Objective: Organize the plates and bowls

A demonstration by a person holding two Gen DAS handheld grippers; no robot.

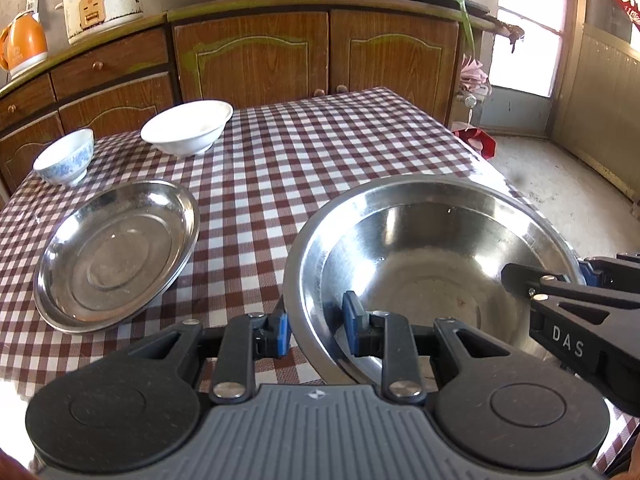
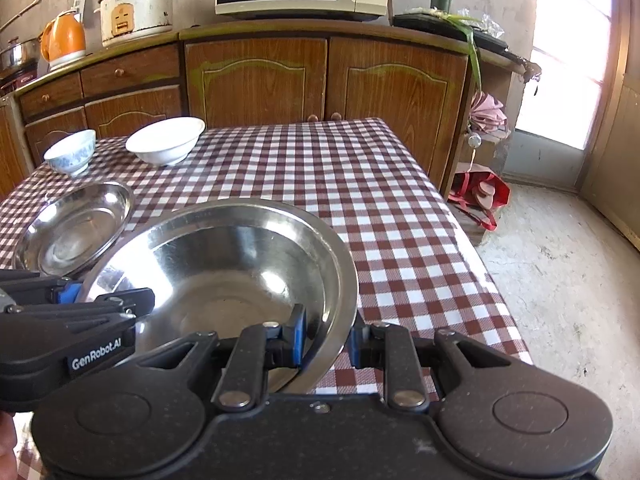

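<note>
The large stainless steel bowl is sitting at the near right part of the table, which is covered by a red-and-white checked cloth. Both tools are engaging it. The left gripper is straddling the near left section of the rim, with one blue pad outside the wall and one inside; the jaws are standing close on the rim, and appear to be clamping it. The right gripper is straddling the near right section of the rim in the same manner, one pad inside, one outside, apparently gripping.

The two grasp points are lying on opposite sides of the bowl's near edge, so the load is being shared and neither hand is nearer than the other. Whether the bowl's base is touching the cloth or is lifted clear cannot be determined.

The shallow steel plate is lying to the left of the bowl, just beside it. The white ceramic bowl and the small blue-patterned bowl are standing farther back on the left, apart from each other.

Judgement: the remaining dishes are all lying left of the held bowl, so a coming move is likely requiring leftward travel, with both rims kept level.
</note>
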